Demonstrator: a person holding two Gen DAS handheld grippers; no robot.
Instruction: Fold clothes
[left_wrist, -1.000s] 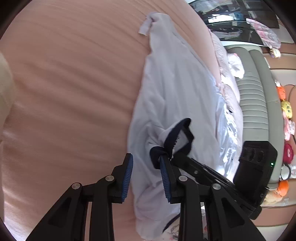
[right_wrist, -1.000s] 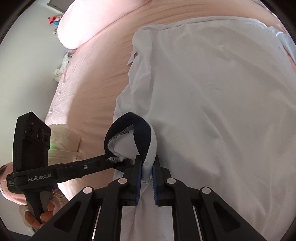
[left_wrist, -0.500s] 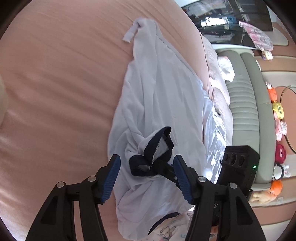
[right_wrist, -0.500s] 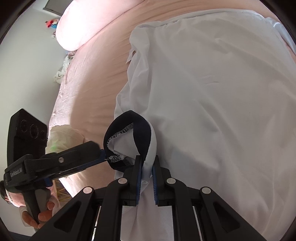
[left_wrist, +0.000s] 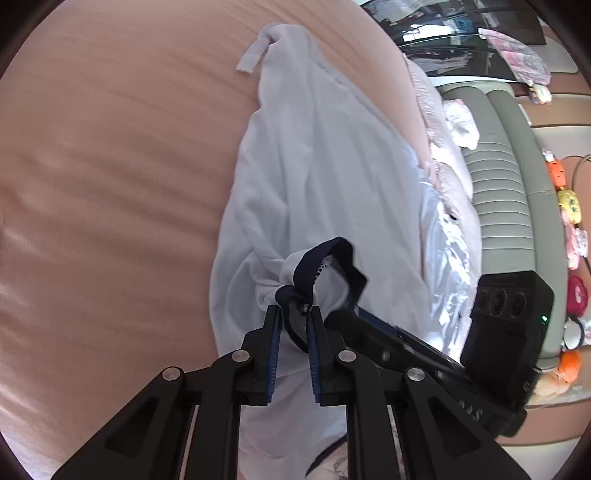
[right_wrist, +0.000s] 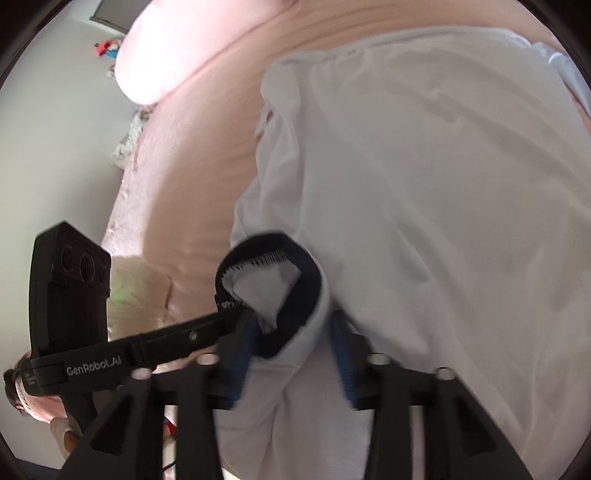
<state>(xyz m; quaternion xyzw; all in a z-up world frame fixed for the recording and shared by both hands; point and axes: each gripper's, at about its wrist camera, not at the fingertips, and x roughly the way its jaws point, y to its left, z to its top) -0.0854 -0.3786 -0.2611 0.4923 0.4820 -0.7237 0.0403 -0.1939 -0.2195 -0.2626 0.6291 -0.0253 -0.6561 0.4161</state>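
Since the earlier frame: left gripper has just closed onto navy cuff | right gripper has just been opening, released, cuff between jaws | risk: thin pinch at 12 o'clock slips, white shirt sags unfolded.

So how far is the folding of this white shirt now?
Done: little. The shirt lies bunched lengthwise on the pink bed, with no neat fold visible. In hand: the left gripper has just closed on the navy cuff, while the right gripper has just been opening around it, pads apart. Left: spreading the shirt flat and folding it.
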